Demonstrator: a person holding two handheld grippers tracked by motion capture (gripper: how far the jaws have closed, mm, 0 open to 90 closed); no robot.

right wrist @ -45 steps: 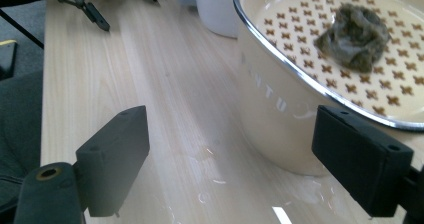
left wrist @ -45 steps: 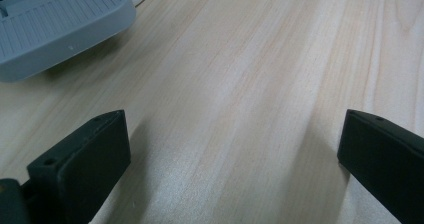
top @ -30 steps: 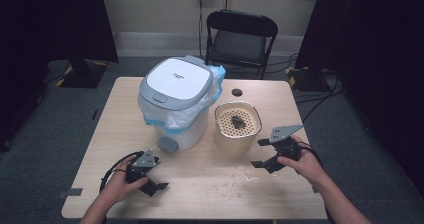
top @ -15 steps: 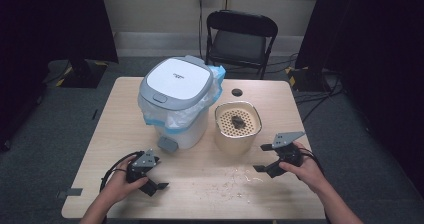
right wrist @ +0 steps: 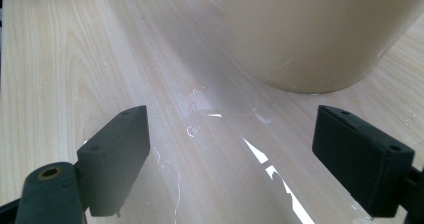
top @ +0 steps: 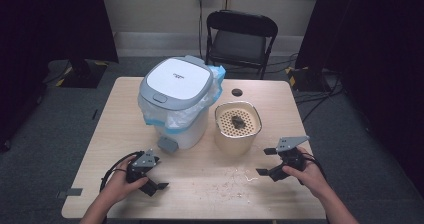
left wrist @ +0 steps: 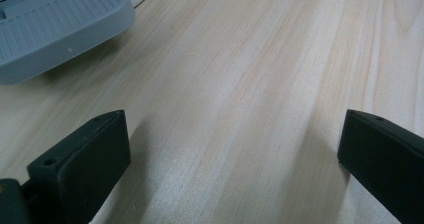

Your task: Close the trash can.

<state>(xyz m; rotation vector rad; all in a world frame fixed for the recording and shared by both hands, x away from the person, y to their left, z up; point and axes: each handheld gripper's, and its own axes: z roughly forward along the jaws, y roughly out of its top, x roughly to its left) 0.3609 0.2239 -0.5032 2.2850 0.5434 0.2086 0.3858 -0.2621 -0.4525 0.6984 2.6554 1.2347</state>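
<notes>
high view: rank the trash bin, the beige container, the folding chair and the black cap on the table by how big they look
1. White pedal trash bin
2. Black folding chair, though it stands farther from the camera, so its place against the bin is unsure
3. Beige perforated container
4. Small black cap

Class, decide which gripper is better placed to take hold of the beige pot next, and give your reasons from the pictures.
Probably the right gripper. It sits beside the beige pot, its open jaws face the pot's wall, and nothing lies between. The left gripper is open too, but sits near the bin's pedal.
</notes>
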